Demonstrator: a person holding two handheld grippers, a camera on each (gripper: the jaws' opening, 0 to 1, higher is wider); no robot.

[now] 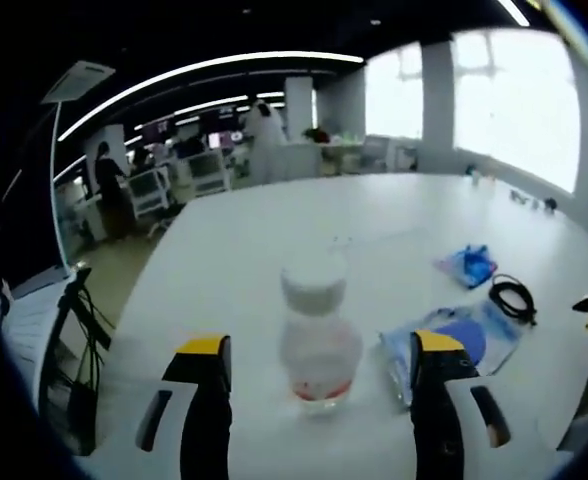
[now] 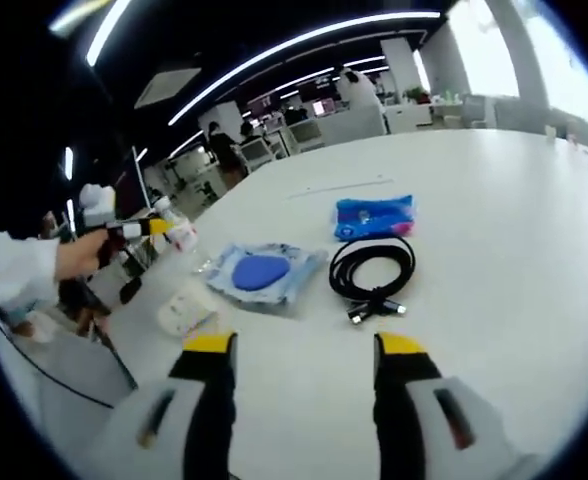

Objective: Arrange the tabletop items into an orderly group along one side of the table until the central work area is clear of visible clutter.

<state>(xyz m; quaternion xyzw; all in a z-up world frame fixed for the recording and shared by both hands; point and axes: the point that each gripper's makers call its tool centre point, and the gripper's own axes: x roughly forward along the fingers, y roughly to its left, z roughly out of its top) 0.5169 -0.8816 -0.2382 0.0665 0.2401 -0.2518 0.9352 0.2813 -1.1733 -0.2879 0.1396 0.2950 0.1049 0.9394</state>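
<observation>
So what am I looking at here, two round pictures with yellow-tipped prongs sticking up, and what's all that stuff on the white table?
A person holds a two-jaw gripper in each hand, each carrying a fisheye camera looking along its jaws. In the left gripper view, the left gripper is open around a clear white-capped bottle. In the right gripper view, the right gripper is open and empty. On the white table lie a coiled black cable, a plastic bag with a blue pad, a small blue packet and a white packet.
</observation>
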